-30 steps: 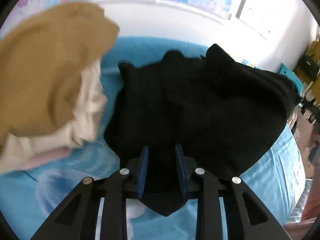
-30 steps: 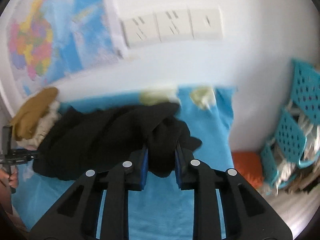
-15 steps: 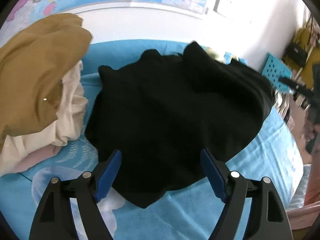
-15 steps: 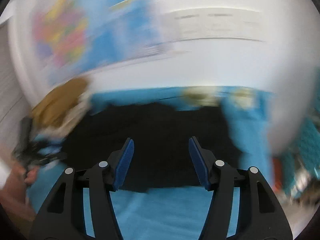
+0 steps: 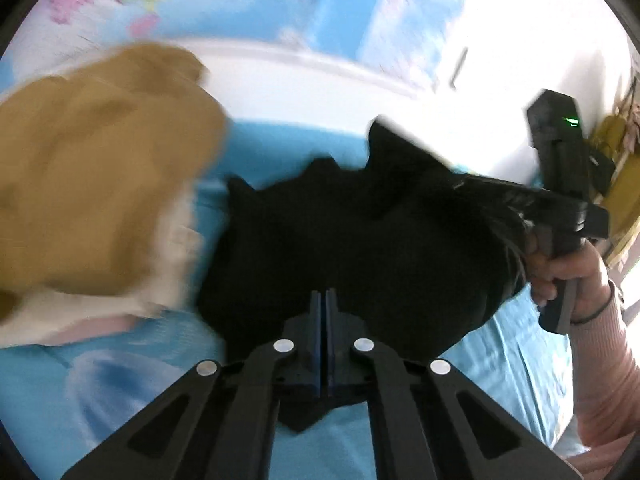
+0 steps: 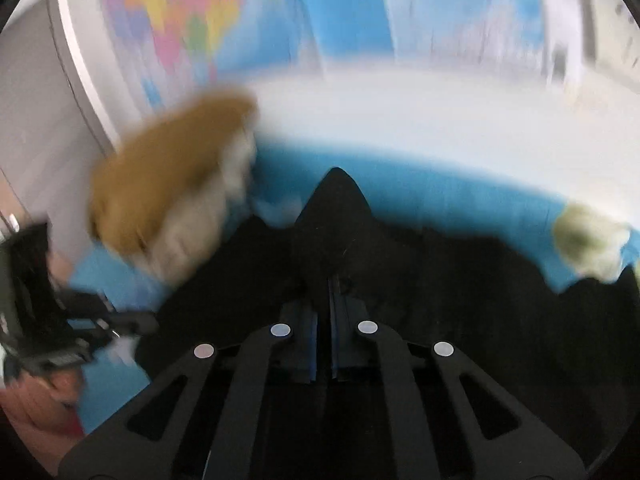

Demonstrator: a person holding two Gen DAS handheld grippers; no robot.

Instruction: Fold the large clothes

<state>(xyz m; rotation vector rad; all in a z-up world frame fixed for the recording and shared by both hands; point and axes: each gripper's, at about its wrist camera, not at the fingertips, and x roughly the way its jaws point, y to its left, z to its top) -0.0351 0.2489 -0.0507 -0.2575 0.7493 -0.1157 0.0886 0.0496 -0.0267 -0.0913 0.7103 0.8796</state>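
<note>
While blue bedding [image 5: 500,364] covers the bed, the black garment [image 5: 360,248] lies spread across it, beside a tan-and-cream clothes pile [image 5: 96,200]. Left gripper [image 5: 322,312]: fingers just closed, clamped on the garment's near edge. Right gripper [image 6: 323,300]: likewise, pinching a raised fold.

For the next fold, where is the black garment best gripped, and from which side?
Probably by the near hem of the black garment, coming in low from the near edge of the blue sheet. The cloth lies spread flat there, with a corner hanging toward the camera, so the fingers can pinch it.
</note>
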